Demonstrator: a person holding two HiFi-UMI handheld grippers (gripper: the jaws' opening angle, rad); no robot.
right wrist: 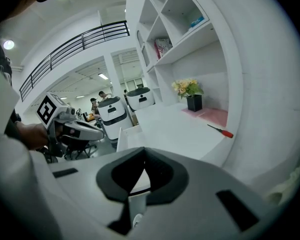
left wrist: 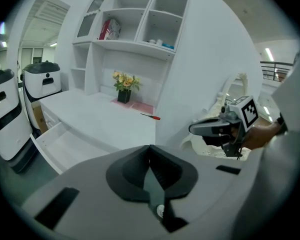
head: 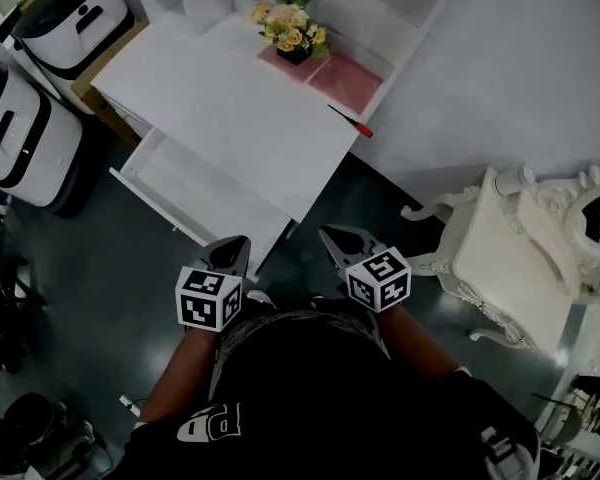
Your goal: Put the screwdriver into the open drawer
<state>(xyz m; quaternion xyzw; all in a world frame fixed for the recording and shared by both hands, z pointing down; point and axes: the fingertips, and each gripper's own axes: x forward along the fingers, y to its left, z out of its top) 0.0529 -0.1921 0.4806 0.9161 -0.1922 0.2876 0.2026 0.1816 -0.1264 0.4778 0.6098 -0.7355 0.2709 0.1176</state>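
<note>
Screwdriver [head: 351, 121] lies on table [head: 230, 98], not yet grasped; drawer [head: 195, 193] open; left tongs [head: 232, 248] and right tongs [head: 337, 238] closed, apparently empty, well short of it.

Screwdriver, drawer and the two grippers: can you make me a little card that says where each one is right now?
screwdriver: red handle, lying on the white desk near its right edge, not held
drawer: pulled open at the desk's front
left gripper: jaws together, nothing in them, short of the desk
right gripper: jaws together, nothing in them, short of the desk
flowers: in a dark pot at the back of the desk, on a pink mat
task: not started
</note>
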